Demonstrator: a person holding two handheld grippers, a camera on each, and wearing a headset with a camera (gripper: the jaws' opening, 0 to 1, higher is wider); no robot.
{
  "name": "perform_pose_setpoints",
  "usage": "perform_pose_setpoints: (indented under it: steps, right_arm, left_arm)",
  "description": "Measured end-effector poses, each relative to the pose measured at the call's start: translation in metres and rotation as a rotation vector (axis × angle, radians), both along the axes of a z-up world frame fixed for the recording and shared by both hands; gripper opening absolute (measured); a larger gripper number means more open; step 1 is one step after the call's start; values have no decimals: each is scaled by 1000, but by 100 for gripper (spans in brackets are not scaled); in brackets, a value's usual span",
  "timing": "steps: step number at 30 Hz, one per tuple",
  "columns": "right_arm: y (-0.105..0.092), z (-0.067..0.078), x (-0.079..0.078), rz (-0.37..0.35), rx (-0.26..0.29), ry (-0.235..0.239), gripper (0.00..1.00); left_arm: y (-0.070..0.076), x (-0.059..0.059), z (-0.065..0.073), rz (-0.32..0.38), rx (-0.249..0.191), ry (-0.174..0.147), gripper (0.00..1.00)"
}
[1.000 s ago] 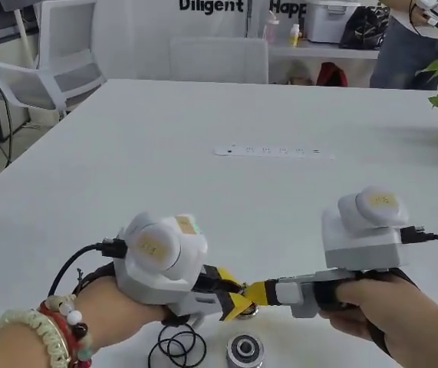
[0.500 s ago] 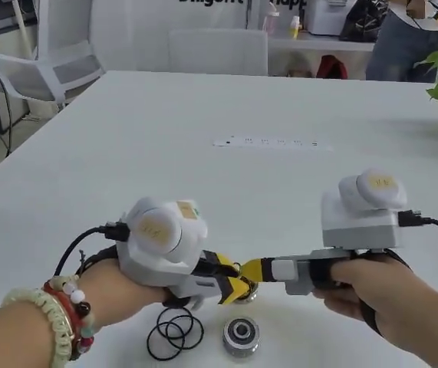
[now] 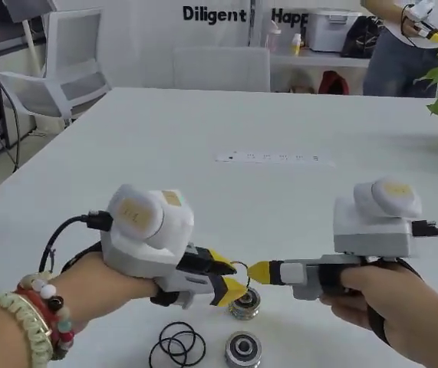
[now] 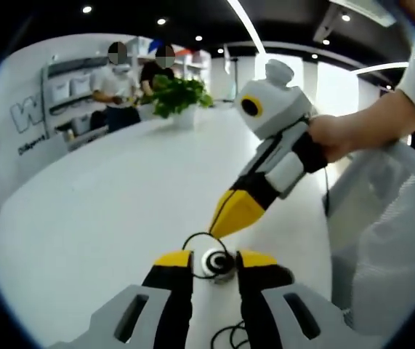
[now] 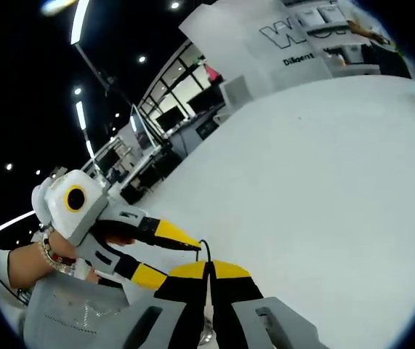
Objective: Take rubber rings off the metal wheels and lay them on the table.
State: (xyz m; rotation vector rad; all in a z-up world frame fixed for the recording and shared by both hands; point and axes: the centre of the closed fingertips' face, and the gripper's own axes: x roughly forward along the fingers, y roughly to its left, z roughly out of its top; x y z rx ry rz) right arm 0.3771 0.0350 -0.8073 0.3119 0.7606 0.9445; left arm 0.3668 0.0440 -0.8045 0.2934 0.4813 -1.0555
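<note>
Head view: left gripper (image 3: 234, 278) has its jaws parted either side of a metal wheel (image 3: 244, 304) at its 5 o'clock, evidently to steady it; contact cannot be confirmed. Right gripper (image 3: 255, 271) is pinched closed on a thin rubber ring (image 4: 195, 240) looped just above that wheel, judged mid-peel. Loose rings (image 3: 176, 343) lie on the table (image 3: 203, 153) at 9 o'clock of a second wheel (image 3: 243, 349).

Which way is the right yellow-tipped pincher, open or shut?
Shut. In the right gripper view, the right gripper's yellow-tipped jaws meet with no gap, pinching a thin black rubber ring.
</note>
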Motion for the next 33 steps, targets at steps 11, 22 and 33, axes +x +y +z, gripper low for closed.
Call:
perform_pose_setpoints:
  steps: [11,22,33]
  right_arm:
    - [8,15,-10,20,6,-40,0]
    - [14,23,-20,36,19,-57,0]
    - [29,9,-37,134,-34,-53,0]
  left_arm:
    - [34,-17,32,0,38,-41,38]
    - [72,-53,36,29,79,-48,47]
    - [117,-88,26,163,32,0,50]
